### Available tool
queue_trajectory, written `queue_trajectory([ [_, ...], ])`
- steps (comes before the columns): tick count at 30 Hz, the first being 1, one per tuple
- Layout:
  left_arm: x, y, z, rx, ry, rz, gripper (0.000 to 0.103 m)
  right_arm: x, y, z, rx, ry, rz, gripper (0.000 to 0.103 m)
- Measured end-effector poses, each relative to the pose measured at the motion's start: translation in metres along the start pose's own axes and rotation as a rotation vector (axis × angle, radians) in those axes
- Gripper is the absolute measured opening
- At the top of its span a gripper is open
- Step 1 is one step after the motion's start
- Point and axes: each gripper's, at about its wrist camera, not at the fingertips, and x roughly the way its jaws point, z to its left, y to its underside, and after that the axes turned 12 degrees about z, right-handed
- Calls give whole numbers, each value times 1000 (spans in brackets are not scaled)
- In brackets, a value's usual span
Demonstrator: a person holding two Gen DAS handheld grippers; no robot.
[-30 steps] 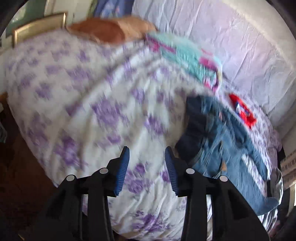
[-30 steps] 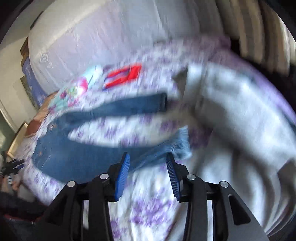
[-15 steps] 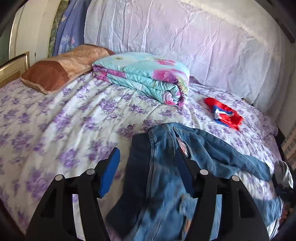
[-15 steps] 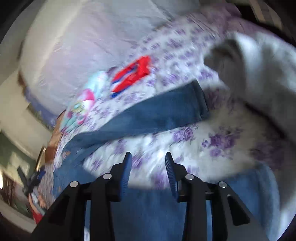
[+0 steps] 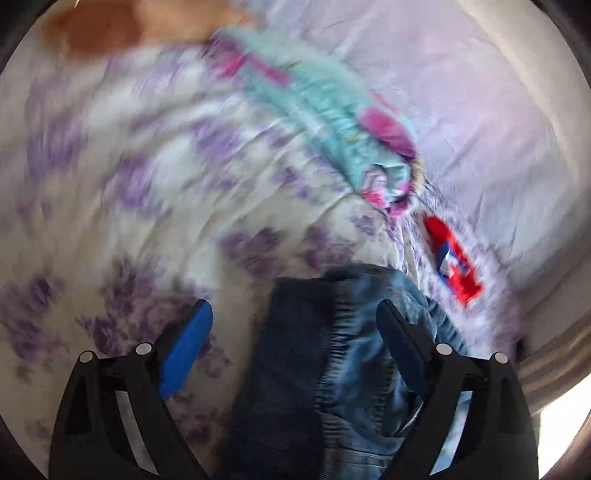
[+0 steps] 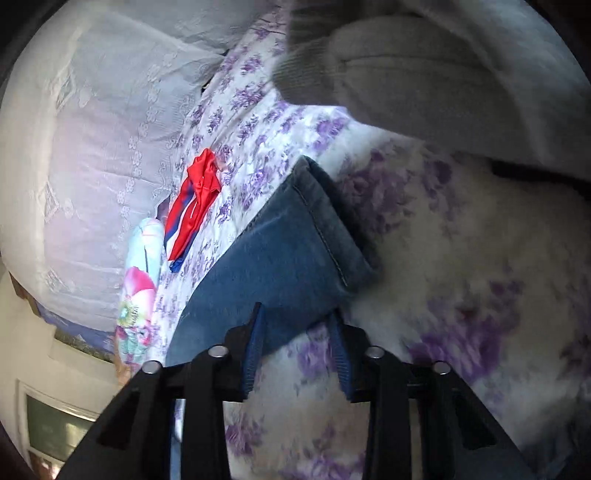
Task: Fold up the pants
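1. A home bedroom: a bed with a purple-flowered sheet.
2. A folded quilt and a brown pillow at the far side.
3. Clothes lie about: jeans, a red garment.

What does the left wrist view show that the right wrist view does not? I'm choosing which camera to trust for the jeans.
Only the left wrist view shows the waist end of the jeans, lying between the open left gripper fingers, and a brown pillow.

Only the right wrist view shows a jeans leg hem, with the open right gripper at the leg's edge, and a grey garment beyond it.

Both show the jeans, the purple-flowered bedsheet, the red garment and the folded turquoise blanket.
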Motion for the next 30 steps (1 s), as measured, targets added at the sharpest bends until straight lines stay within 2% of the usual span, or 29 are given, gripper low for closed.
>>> queue_trajectory([
  [2, -7, -1, 11, -39, 51, -26, 87, -1, -1, 7, -58, 32, -24, 11],
  [5, -14, 3, 11, -49, 7, -64, 87, -17, 3, 24, -141, 39, -83, 8],
  [8, -12, 3, 7, -36, -16, -61, 88, -39, -9, 46, -169, -10, -125, 8],
  [11, -9, 0, 5, -23, -30, -56, 88, -45, -39, 84, -237, 6, -180, 7],
  [13, -9, -1, 5, -14, -26, -60, 88, -33, -71, 114, -265, 33, -197, 7],
  [14, -8, -1, 5, -15, -21, -62, 88, -23, -91, 129, -271, 70, -212, 8],
  [15, -9, -1, 6, -18, -15, -64, 88, -6, -117, 147, -294, 148, -227, 9],
  [18, -14, 0, 12, -44, 10, -86, 88, 27, -155, 170, -359, 355, -239, 13],
  [19, -16, 1, 14, -52, 13, -93, 88, 31, -156, 169, -362, 376, -244, 15],
  [21, -18, 1, 19, -71, 20, -101, 88, 30, -143, 153, -350, 295, -191, 24],
  [22, -18, 0, 20, -78, 24, -99, 88, 30, -132, 144, -350, 281, -160, 29],
  [26, -16, 1, 15, -57, -2, -97, 88, 29, -95, 104, -355, 299, -98, 31],
  [30, -16, 1, 16, -62, -3, -98, 88, 46, -98, 79, -274, 263, -37, 31],
])
